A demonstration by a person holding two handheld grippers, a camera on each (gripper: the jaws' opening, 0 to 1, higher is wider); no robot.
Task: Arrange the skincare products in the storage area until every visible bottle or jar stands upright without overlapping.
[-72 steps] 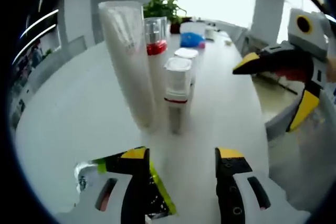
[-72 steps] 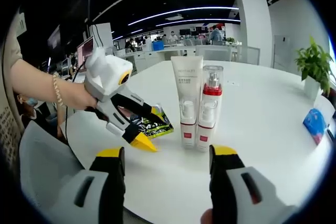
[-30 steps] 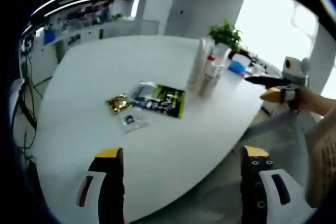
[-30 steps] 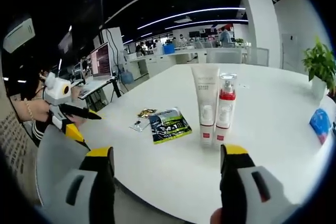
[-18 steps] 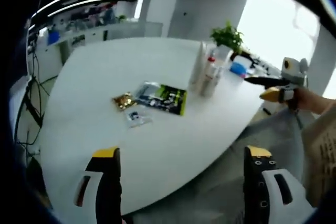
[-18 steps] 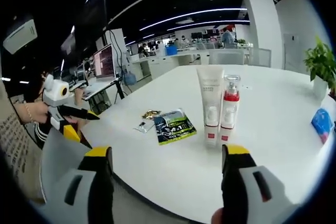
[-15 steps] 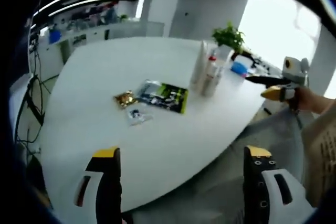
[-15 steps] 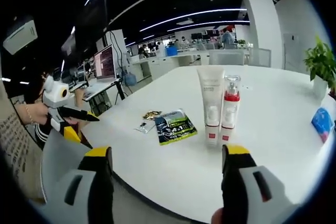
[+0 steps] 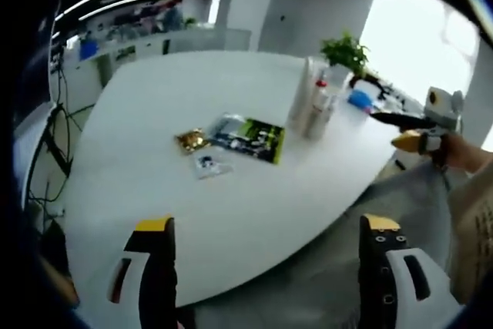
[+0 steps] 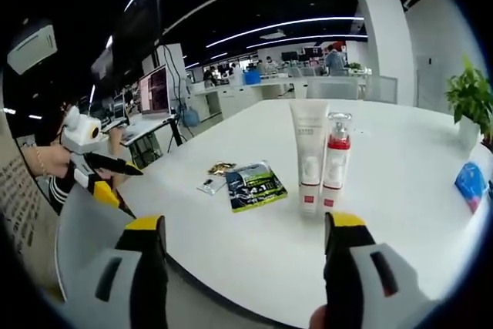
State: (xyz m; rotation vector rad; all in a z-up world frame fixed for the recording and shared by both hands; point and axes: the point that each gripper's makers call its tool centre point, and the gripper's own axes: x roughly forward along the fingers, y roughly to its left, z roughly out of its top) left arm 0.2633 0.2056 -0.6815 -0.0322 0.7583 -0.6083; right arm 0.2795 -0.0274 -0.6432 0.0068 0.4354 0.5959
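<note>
1. The white counter (image 10: 400, 221) carries everything, and both pairs of tongs hang off its near edge, over the floor.
2. The white tube (image 10: 308, 156) stands upright, long axis vertical, wide crimped end up and cap down, near the middle of the counter; in the left gripper view it is the pale upright shape (image 9: 302, 102) far off.
3. The red-collared pump bottle (image 10: 334, 161) stands upright just beside the tube, to its right in the right gripper view, clear cap up; I cannot tell whether the two touch.
4. A green-and-black sachet (image 10: 255, 185) lies flat to the left of the tube, with a gold packet (image 10: 221, 167) and a small clear packet (image 10: 206, 185) beyond its far corner.
5. The left tongs (image 9: 266, 229) are spread wide and hold nothing; a hand carries them at the left of the right gripper view (image 10: 104, 171).
6. The right tongs (image 10: 243, 225) are spread and empty; they show at the right of the left gripper view (image 9: 400, 130).
7. Since 2.4 s ago the left tongs have drawn back from right beside the bottles to well clear of the counter; over the last half second both views have barely changed.
</note>
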